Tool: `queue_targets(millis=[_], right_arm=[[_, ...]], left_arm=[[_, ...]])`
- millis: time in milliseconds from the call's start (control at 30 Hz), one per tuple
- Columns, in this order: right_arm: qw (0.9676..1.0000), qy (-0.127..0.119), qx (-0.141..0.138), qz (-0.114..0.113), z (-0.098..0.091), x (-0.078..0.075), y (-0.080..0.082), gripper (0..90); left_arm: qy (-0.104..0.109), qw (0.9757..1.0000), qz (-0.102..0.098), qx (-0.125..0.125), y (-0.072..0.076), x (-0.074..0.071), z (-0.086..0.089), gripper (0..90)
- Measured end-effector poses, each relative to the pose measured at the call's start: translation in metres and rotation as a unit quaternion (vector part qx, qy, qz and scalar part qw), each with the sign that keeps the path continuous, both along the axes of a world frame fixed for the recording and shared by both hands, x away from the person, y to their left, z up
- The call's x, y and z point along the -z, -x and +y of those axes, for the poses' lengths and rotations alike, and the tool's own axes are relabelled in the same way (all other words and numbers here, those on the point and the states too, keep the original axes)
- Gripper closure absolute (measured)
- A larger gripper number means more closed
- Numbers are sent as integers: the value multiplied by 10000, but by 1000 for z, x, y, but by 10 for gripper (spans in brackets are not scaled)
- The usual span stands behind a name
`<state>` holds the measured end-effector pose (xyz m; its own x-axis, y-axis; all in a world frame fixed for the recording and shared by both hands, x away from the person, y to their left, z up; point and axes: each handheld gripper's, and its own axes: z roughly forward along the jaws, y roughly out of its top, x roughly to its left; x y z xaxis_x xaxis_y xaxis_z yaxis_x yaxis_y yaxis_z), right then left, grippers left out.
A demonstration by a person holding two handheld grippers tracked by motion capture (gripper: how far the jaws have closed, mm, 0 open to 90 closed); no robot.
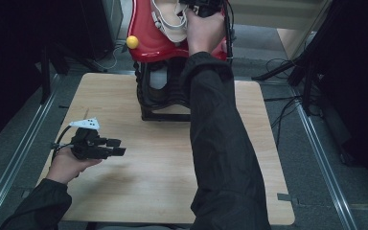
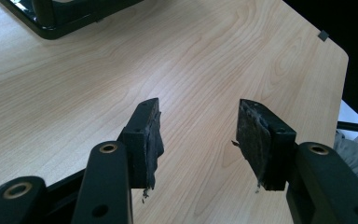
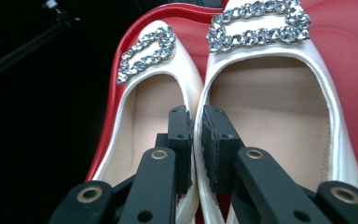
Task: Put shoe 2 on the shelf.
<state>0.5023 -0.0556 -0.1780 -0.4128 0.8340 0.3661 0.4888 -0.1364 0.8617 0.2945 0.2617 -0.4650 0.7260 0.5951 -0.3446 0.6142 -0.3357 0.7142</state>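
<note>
Right gripper (image 3: pixel 196 140) is up over the red tray (image 3: pixel 349 60), w/ one jaw inside each white shoe. Left-side shoe (image 3: pixel 144 102) and right-side shoe (image 3: pixel 270 102) lie side by side, touching, sparkly buckles pointing away from me. Both inner shoe edges sit between my jaws, which are nearly together; I can't tell if the pads press them or are just off. Left gripper (image 2: pixel 198 137) I hold low over the wood table (image 2: pixel 74 84), near me, far from the shoes. Its jaws are wide apart w/ nothing in them.
</note>
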Motion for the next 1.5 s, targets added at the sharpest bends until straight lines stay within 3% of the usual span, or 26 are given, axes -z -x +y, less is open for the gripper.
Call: queue_targets(millis=[400, 600, 833, 1000, 1500], right_arm=[[9996, -107, -218, -118, -22, -11, 6, 706], [9996, -48, -263, -91, -33, -13, 9, 658], [9993, 53, -271, -233, -49, -13, 14, 628], [9994, -121, -259, -199, -65, -9, 17, 604], [9996, -194, -133, -126, -106, 9, 22, 561]], left_arm=[[10, 10000, -35, 2, -1, -2, -4, 499], [-36, 10000, -12, 26, -1, -1, -5, 499], [-46, 10000, -19, 32, -2, -1, -5, 498], [-63, 10000, -22, 36, -2, 0, -6, 497], [-94, 9999, -25, 52, -4, 1, -7, 497]])
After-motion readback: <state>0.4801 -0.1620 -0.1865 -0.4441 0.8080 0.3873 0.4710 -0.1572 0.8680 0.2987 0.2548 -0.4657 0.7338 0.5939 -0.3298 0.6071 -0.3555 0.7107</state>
